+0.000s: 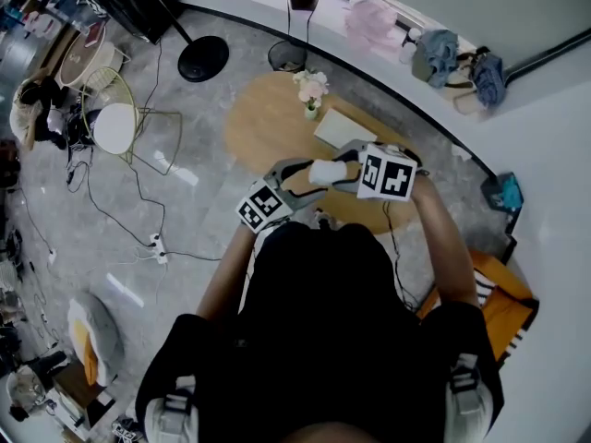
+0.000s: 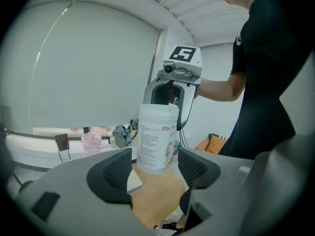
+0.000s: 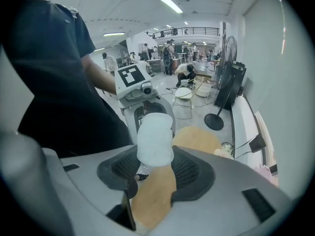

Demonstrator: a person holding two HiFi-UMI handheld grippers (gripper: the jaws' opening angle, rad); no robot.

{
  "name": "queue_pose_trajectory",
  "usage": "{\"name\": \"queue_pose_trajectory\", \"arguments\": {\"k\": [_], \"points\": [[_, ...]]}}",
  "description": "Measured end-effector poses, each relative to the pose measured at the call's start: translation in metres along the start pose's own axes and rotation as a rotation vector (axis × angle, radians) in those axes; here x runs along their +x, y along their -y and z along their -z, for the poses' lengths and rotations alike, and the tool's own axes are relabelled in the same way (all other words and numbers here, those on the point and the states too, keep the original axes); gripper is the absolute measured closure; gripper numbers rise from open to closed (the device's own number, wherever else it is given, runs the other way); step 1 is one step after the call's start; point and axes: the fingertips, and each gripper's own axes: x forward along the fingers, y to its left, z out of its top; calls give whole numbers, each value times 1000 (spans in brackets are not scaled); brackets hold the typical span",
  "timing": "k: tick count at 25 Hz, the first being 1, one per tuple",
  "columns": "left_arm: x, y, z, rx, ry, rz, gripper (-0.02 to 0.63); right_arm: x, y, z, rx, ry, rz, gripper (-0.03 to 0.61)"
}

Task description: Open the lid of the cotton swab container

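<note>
Left gripper view alone shows container (image 2: 158,114) label (image 2: 152,142).

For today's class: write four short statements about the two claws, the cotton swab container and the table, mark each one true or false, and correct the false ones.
1. The right claw grips the cotton swab container. True.
2. The left claw is clamped on the container. False: its jaws stand open and do not press on it.
3. The table is round and wooden. True.
4. Nothing stands on the table. False: a vase of flowers stands on it.
</note>
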Motion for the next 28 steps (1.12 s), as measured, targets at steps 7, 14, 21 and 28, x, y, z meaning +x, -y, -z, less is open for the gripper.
{"name": "queue_pose_trajectory", "arguments": {"k": [7,14,21,28], "points": [[11,19,-11,11,18,71,339,-9,-12,-6,-21,17,-18,391],[17,34,-18,4,46,100,345,-10,-28,-7,-33,42,-53,391],[17,49,-18,14,44,123,380,-14,-39,-8,-44,96,-72,390],[11,60,-23,1,69,152,382,-22,-49,-21,-58,233,-75,380]]}}
